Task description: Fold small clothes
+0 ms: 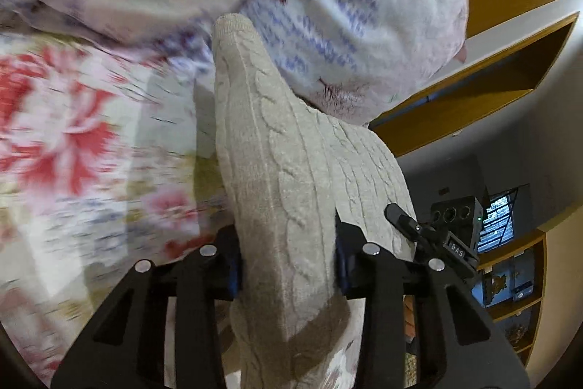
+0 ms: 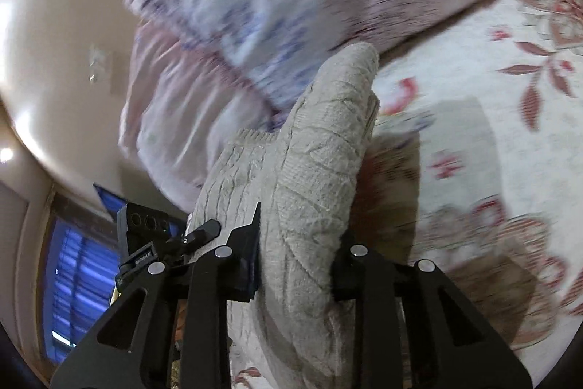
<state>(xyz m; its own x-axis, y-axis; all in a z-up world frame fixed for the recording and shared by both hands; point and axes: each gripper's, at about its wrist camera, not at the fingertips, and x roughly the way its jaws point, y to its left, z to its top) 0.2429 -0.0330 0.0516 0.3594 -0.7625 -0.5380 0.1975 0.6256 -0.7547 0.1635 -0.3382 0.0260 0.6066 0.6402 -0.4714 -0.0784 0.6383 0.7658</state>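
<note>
A beige cable-knit garment [image 1: 284, 148] hangs lifted above a flowered bed. My left gripper [image 1: 288, 265] is shut on a thick fold of it, the knit bunched between both black fingers and rising away from the camera. In the right wrist view the same beige knit garment [image 2: 320, 170] stands up between the fingers of my right gripper [image 2: 297, 265], which is shut on another bunched fold. The other gripper's tip and camera block [image 1: 452, 228] show at the right of the left wrist view, close beside the cloth, and again as a black camera block [image 2: 145, 232] at the left of the right wrist view.
Under the garment lies a flowered bedspread [image 1: 65, 133] [image 2: 492, 133]. White pillows with blue and red print [image 1: 346, 24] [image 2: 255, 6] are piled behind it. Yellow wooden shelves [image 1: 510, 61] and a window [image 2: 76, 265] line the room's edge.
</note>
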